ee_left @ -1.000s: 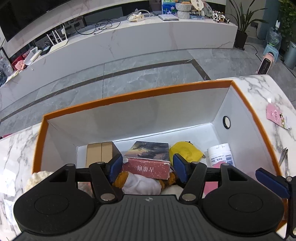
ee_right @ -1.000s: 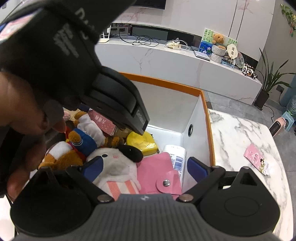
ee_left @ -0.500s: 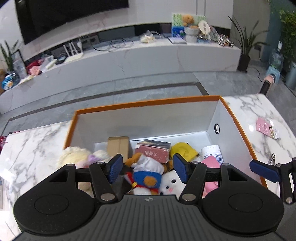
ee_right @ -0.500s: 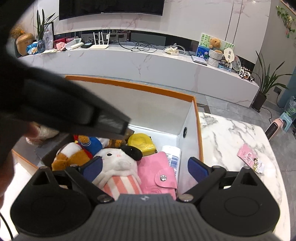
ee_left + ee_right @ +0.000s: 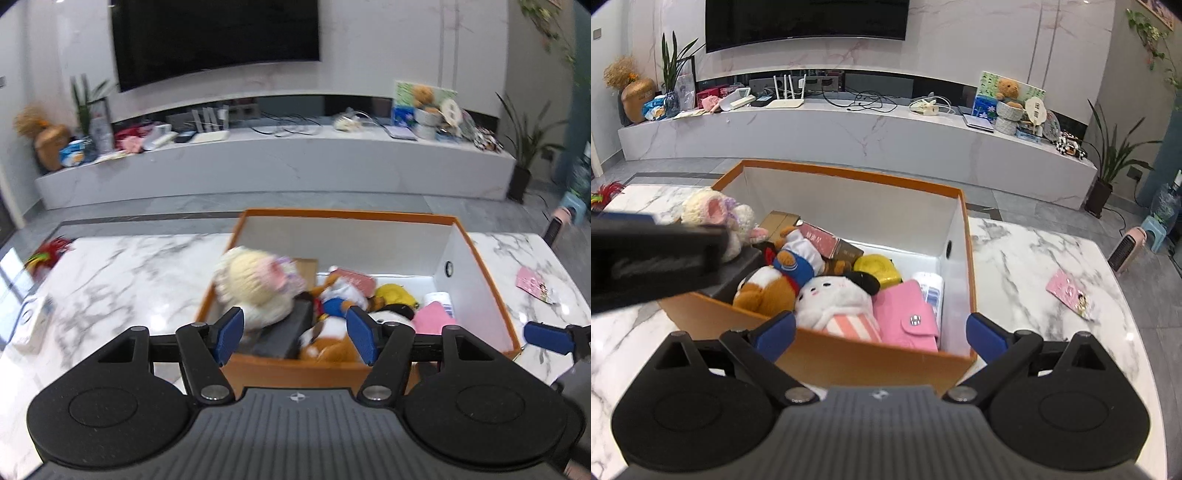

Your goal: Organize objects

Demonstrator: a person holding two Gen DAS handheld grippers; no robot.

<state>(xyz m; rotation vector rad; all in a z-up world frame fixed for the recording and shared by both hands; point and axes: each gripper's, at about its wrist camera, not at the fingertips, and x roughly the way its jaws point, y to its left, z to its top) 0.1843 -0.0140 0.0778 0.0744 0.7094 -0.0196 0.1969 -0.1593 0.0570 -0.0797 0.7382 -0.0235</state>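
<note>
Showing both tools with blue pads apart and empty: left gripper (image 5: 295, 338), right gripper (image 5: 881, 334), now drawn back from above the orange cardboard box (image 5: 849, 360) to its near side. Inside lie fuzzy plush toys (image 5: 831, 299) and a smooth pink wallet (image 5: 908, 319).

Both the left gripper (image 5: 295, 329) and right gripper (image 5: 881, 334) have pulled back above the orange box (image 5: 871, 363) (jaws empty).

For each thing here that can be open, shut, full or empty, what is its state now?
Orange box: no lid on, almost full of toys.
Pink wallet: snapped shut, inside the box.
Left gripper: open, empty.
Right gripper: open, empty.
Television: screen dark.
</note>
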